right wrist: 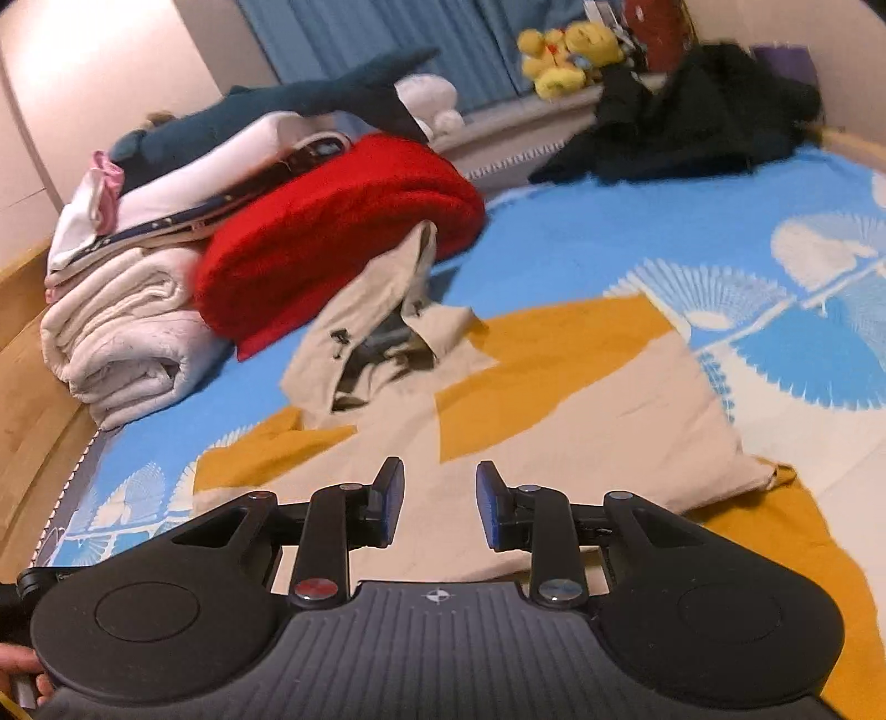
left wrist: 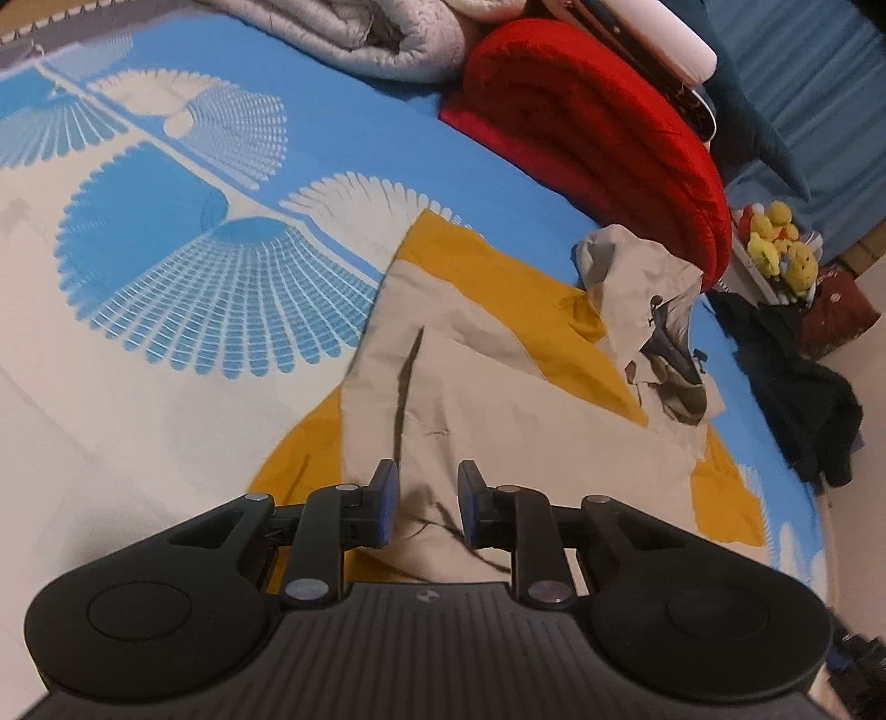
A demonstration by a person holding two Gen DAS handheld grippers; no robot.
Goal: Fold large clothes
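Note:
A large beige and mustard-yellow jacket (left wrist: 498, 387) lies spread on the blue and white patterned bedsheet (left wrist: 166, 288). Its crumpled hood (left wrist: 653, 310) points toward the red blanket. My left gripper (left wrist: 427, 487) hovers low over the beige panel, beside a dark crease. Its jaws stand a little apart, with flat cloth showing in the gap and no pad pressing on it. In the right wrist view the same jacket (right wrist: 581, 410) fills the middle, its hood (right wrist: 376, 332) at the far side. My right gripper (right wrist: 439, 487) is open above the beige cloth and holds nothing.
A folded red blanket (right wrist: 332, 238), a rolled white quilt (right wrist: 122, 332) and stacked laundry sit at the bed's far side. Dark clothes (right wrist: 692, 122) are heaped near the yellow plush toys (right wrist: 570, 50). A wooden bed edge (right wrist: 33, 387) runs along the left.

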